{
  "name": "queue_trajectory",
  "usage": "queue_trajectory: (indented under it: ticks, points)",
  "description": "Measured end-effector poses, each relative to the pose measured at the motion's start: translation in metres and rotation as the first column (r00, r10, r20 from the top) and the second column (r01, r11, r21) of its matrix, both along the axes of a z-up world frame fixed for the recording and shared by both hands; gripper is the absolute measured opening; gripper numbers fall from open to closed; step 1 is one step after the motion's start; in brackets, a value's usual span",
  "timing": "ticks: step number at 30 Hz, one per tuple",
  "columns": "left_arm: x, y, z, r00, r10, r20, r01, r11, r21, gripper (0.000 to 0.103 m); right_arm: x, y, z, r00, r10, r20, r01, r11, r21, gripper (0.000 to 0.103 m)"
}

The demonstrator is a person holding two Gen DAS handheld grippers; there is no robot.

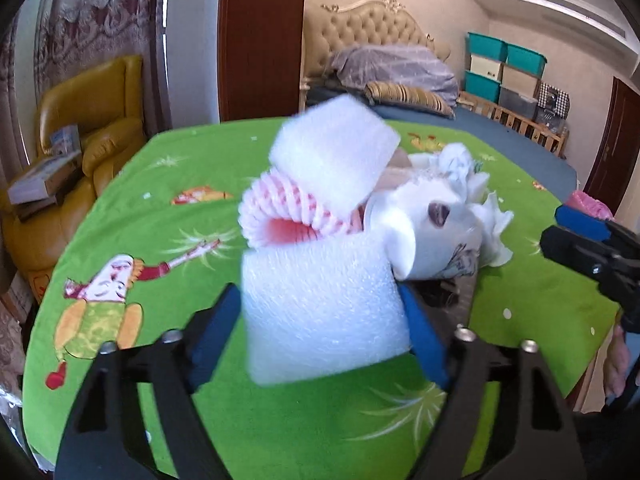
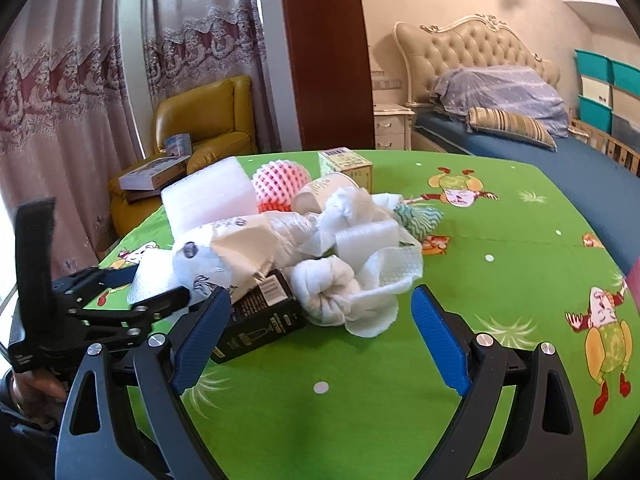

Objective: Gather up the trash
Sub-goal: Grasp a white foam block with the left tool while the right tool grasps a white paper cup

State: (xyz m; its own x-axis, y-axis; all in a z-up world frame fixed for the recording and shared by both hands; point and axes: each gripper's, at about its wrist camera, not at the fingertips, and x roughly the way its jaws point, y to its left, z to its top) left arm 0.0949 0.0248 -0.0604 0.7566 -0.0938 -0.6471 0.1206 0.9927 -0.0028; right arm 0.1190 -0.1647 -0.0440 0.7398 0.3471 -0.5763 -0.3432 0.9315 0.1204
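White foam sheet clamped between the blue pads of the left gripper, at the 9 o'clock edge of the trash pile on the green tablecloth. Right gripper spread wide and empty, at the pile's 6 o'clock, black carton beside its left finger.

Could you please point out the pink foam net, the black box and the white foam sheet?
pink foam net [image 2: 280, 182], right wrist view, its rounded top.
black box [image 2: 264, 316], right wrist view, its printed face.
white foam sheet [image 1: 324, 312], left wrist view, its front face.
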Motion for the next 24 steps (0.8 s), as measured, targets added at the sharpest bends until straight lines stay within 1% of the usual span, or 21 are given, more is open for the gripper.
queue_trajectory:
  ticks: [3,7,10,14,18,20,21,24]
  points:
    - [-0.003,0.01,0.002,1.0,0.004,0.019,-0.003,1.0,-0.022,0.069,0.002,0.014,0.001,0.999,0.041,0.005,-0.041,0.999,-0.016,0.086]
    - [-0.017,0.026,0.011,0.996,0.025,0.084,-0.022,0.999,-0.029,0.068,0.007,0.037,0.001,0.995,0.101,0.028,-0.099,0.994,-0.055,0.086]
    - [-0.029,0.039,0.02,0.989,0.051,0.142,-0.051,0.999,-0.005,0.068,0.012,0.052,0.003,0.99,0.138,0.029,-0.136,0.989,-0.061,0.086]
    - [-0.042,0.053,0.027,0.974,0.098,0.203,-0.105,0.994,0.027,0.068,0.023,0.073,-0.001,0.982,0.189,0.002,-0.189,0.98,-0.067,0.086]
    - [-0.049,0.059,0.034,0.963,0.117,0.242,-0.133,0.99,0.049,0.068,0.034,0.088,-0.013,0.981,0.189,-0.037,-0.192,0.975,-0.113,0.085]
    - [-0.05,0.058,0.037,0.962,0.112,0.251,-0.127,0.991,0.048,0.068,0.035,0.088,-0.015,0.982,0.187,-0.04,-0.19,0.976,-0.108,0.07]
    - [-0.055,0.053,0.034,0.961,0.104,0.255,-0.12,0.992,0.046,0.068,0.035,0.086,-0.015,0.982,0.184,-0.039,-0.188,0.976,-0.107,0.066]
    - [-0.053,0.042,0.034,0.966,0.087,0.246,-0.102,0.993,0.052,0.068,0.028,0.074,-0.009,0.984,0.18,-0.004,-0.18,0.981,-0.078,0.066]
